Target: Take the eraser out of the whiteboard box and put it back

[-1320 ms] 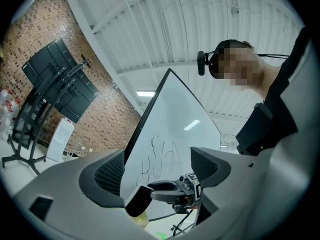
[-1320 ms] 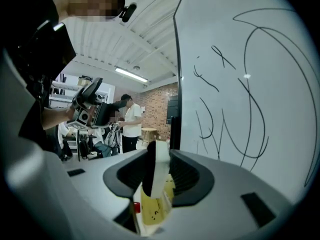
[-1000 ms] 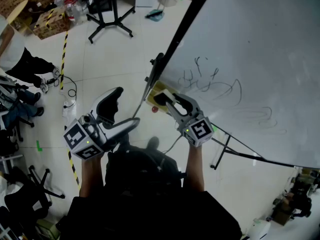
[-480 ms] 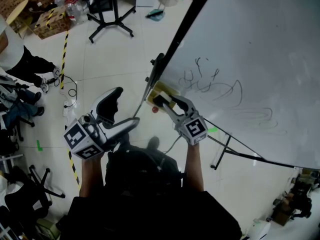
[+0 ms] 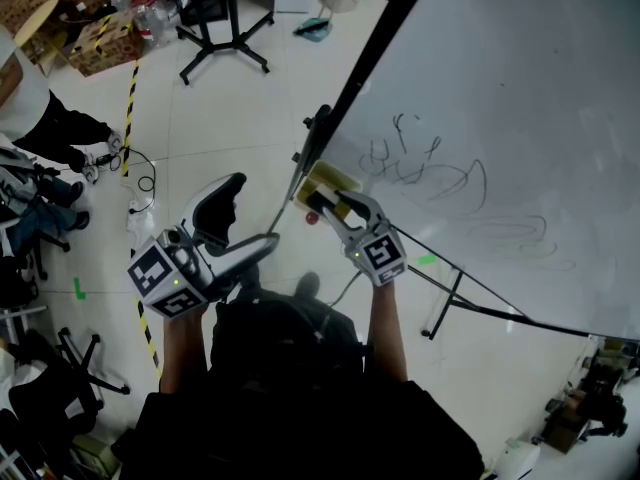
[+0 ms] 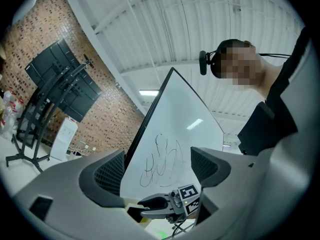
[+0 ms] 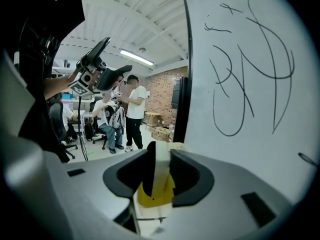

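My right gripper is shut on the eraser, a cream block with a black felt face that stands upright between the pads. Just below it sits the yellow whiteboard box, fixed at the lower left corner of the whiteboard. In the head view the box shows cream-yellow beside the black board frame, with the eraser over its near end. The left gripper hangs open and empty to the left, away from the board. From the left gripper view the right gripper is small, low in the picture.
Black pen scribbles cover the board. The board's stand legs run along the floor under my right arm. A black stand base, cables and office chairs lie to the left. People stand and sit in the room behind.
The right gripper has sunk with the eraser toward the yellow box, its marker cube shifting left in the head view. The left gripper has stayed still.
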Available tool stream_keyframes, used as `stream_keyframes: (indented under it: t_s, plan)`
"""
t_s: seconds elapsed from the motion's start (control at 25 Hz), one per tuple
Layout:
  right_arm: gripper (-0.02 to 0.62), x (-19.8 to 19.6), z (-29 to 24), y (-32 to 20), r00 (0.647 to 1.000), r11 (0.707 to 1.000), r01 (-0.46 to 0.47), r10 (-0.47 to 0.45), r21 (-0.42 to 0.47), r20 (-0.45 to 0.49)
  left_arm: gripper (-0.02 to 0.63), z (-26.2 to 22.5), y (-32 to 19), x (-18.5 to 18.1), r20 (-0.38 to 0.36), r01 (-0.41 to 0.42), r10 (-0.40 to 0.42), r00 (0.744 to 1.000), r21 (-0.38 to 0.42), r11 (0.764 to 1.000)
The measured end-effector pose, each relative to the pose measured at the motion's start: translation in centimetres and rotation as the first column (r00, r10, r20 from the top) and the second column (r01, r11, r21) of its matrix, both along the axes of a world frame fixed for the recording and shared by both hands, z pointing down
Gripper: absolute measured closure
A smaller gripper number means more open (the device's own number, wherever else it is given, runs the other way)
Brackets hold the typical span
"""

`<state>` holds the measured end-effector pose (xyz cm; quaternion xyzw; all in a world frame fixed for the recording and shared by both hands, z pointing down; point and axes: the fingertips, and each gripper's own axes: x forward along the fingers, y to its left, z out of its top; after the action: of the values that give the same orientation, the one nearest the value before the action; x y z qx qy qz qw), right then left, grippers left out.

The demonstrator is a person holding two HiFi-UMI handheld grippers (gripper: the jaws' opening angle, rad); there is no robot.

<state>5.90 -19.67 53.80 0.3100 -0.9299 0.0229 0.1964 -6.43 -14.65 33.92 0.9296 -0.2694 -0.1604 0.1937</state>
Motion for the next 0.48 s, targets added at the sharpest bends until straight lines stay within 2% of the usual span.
stream_keyframes:
  t_s: [0.28,0.48]
  plan:
    - [0.436,-0.11,0.35,0.04,1.000,1.000,0.003,-0.003,0.023,-0.014,0.192,-0.03,0.12,-0.07,0.000,0.003,-0.003,1.000,-0.002,1.000]
    - [0.434,-0.28,1.14,0.17,0.997,0.999,0.020,-0.016,0.048,-0.076,0.192,0.07,0.05,0.08,0.002,0.003,-0.003,1.000,-0.002,1.000]
